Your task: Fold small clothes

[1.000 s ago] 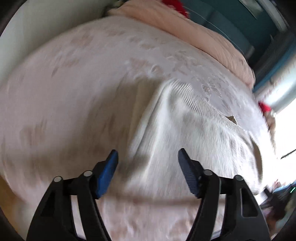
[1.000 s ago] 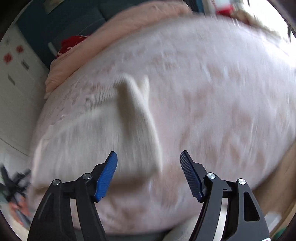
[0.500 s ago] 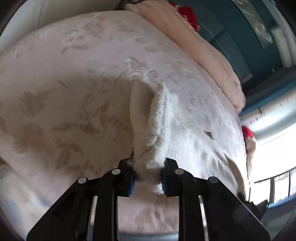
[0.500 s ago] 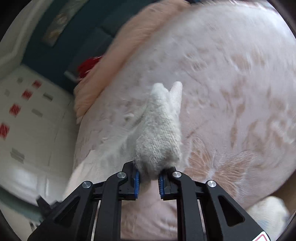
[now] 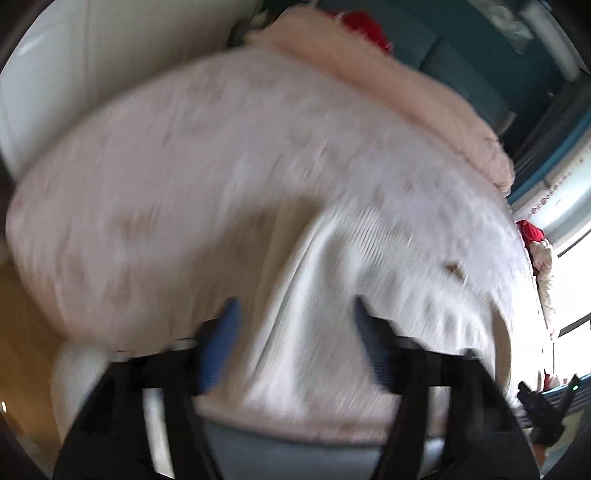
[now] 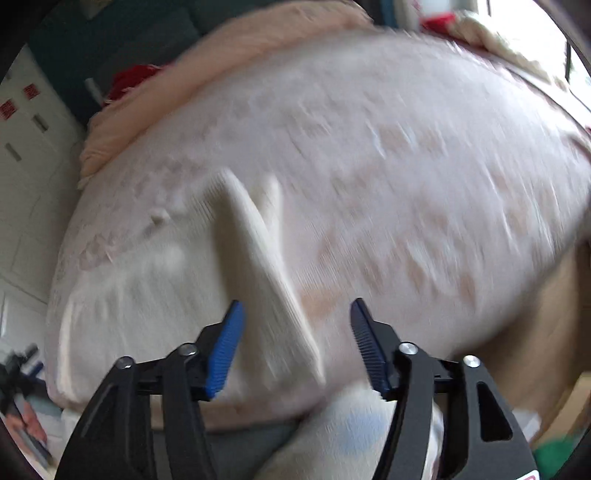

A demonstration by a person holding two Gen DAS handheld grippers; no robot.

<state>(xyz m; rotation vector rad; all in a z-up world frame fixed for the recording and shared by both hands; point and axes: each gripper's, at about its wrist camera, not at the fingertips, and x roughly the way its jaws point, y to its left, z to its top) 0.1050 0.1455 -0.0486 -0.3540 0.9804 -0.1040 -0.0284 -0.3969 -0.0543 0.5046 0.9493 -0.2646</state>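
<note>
A white knitted garment [image 5: 362, 295] lies flat on the bed's pale pink flowered cover [image 5: 184, 166]. My left gripper [image 5: 295, 332] hovers over the garment's near left edge; its jaws are opening, and the cloth below touches neither blue pad. In the right wrist view the same garment [image 6: 147, 295] has a long narrow flap [image 6: 258, 266] folded over along its right side. My right gripper [image 6: 295, 332] hangs above that flap's near end, its jaws opening too, with the flap showing in the gap but not pinched. Both views are blurred.
A peach blanket [image 5: 406, 96] is bunched along the bed's far edge with something red [image 5: 365, 29] behind it. White cupboard doors [image 6: 26, 166] stand on one side, a bright window [image 5: 576, 288] on the other. A white and pale blue cloth [image 6: 354, 432] lies below the near edge.
Half a second ago both grippers were shut on bunched edges of the garment. Now both have let go, their jaws stand wide, and both hands have lifted away from the bed.
</note>
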